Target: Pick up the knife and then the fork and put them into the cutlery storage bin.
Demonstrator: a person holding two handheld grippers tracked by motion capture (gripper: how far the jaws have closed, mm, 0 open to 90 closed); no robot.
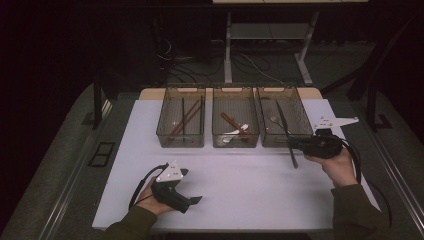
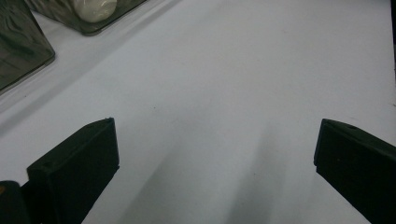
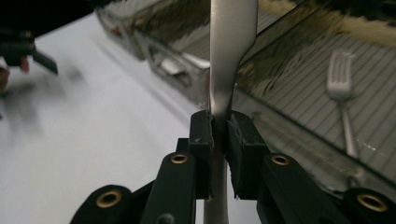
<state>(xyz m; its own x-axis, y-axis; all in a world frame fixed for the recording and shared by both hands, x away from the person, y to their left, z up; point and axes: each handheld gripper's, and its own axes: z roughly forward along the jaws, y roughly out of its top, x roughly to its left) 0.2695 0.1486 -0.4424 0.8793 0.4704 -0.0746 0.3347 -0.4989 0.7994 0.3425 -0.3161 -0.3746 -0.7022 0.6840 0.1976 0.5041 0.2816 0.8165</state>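
Holding a utensil [image 3: 232, 51] beside the fork [image 3: 340, 88] bin [image 1: 296, 95]

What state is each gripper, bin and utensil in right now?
Left gripper: open, holding nothing.
Right gripper: shut on metal utensil.
Left bin: holds chopsticks.
Middle bin: holds brown sticks, white spoon.
Right bin: holds fork.

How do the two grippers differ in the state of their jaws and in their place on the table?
The left gripper has its jaws wide open with nothing between them; the right gripper is clamped on a metal utensil. The left gripper sits low over bare white table; the right gripper is by the right-hand bin. Both are black and hand-held.
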